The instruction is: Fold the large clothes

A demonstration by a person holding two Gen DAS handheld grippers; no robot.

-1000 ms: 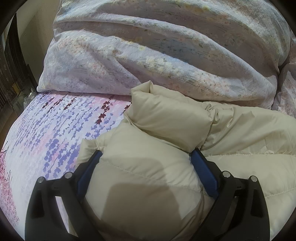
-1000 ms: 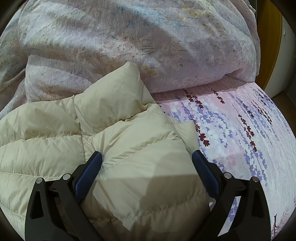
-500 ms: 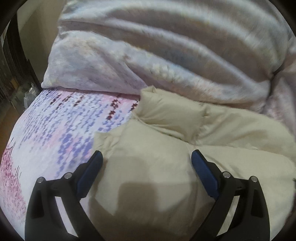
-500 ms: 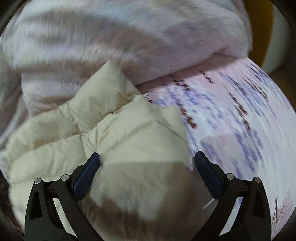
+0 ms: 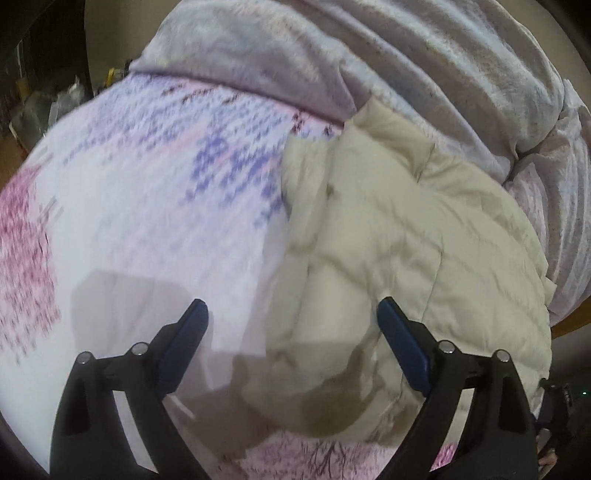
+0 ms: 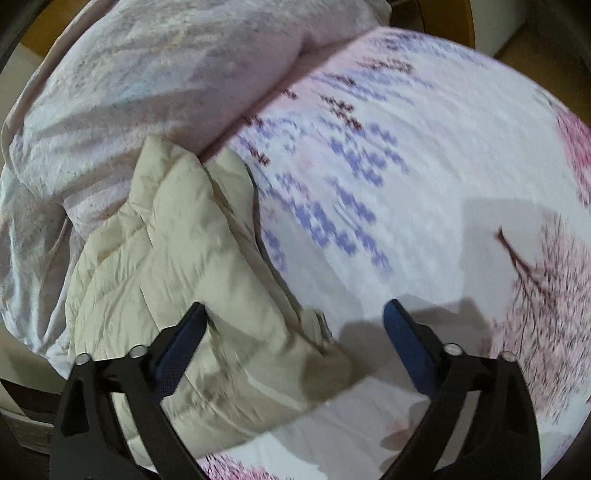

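Observation:
A cream quilted puffer jacket [image 5: 406, 236] lies folded into a bundle on the flowered bedsheet [image 5: 147, 221]. In the left wrist view it fills the right half, and my left gripper [image 5: 291, 325] hangs above its left edge, half over bare sheet. The jaws stand wide and are closing, and the pads touch nothing. In the right wrist view the jacket [image 6: 192, 266] lies at the left. My right gripper [image 6: 295, 325] hovers over its right edge and the sheet [image 6: 406, 184], jaws wide and closing, with nothing pressed between the pads.
A heaped pale floral duvet [image 5: 406, 66] borders the jacket at the back, and the same duvet [image 6: 129, 81] fills the upper left of the right wrist view. Dark clutter [image 5: 33, 107] lies beyond the bed's left edge. A wooden bed frame [image 6: 458, 22] shows at the far right.
Both grippers have drawn back from the jacket and swung outward: the left now sits over its left edge, the right over its right edge. More bare sheet shows in both views.

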